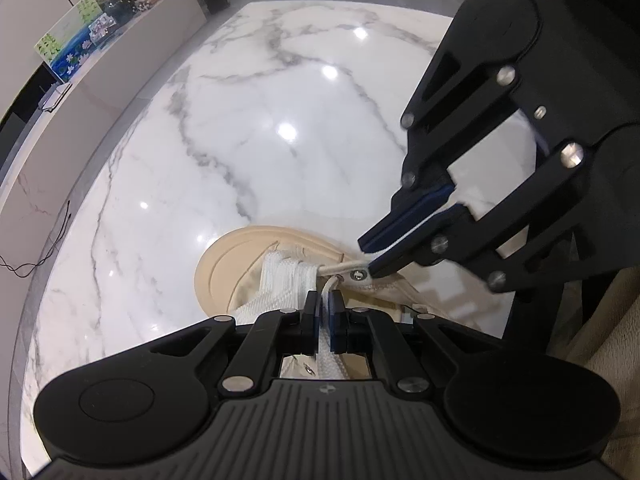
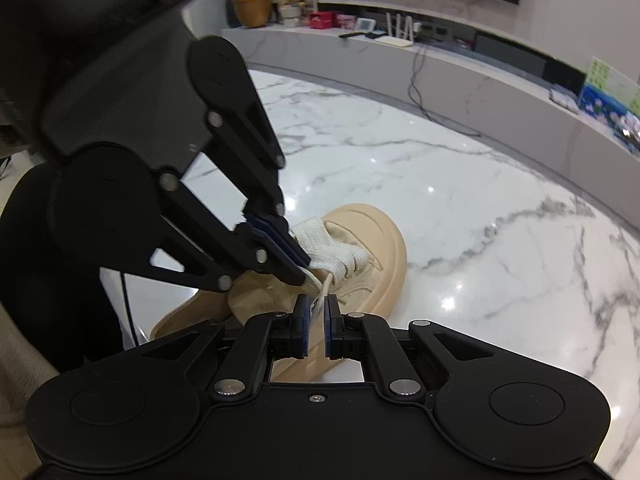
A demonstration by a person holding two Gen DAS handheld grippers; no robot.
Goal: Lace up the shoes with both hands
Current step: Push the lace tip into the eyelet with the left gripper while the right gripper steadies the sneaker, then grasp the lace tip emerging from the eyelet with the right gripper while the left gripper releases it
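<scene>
A beige suede shoe with wide white laces lies on the marble table; it also shows in the right wrist view. My left gripper is shut on a flat white lace running between its blue pads, just behind the eyelets; it also shows in the right wrist view. My right gripper is nearly shut on the thin cream lace end beside a metal eyelet. In the right wrist view the right gripper has that lace end between its pads.
A long white sideboard with boxes, routers and cables runs along the wall. A colourful painting leans on a cabinet at the left. A cable trails beyond the table's left edge.
</scene>
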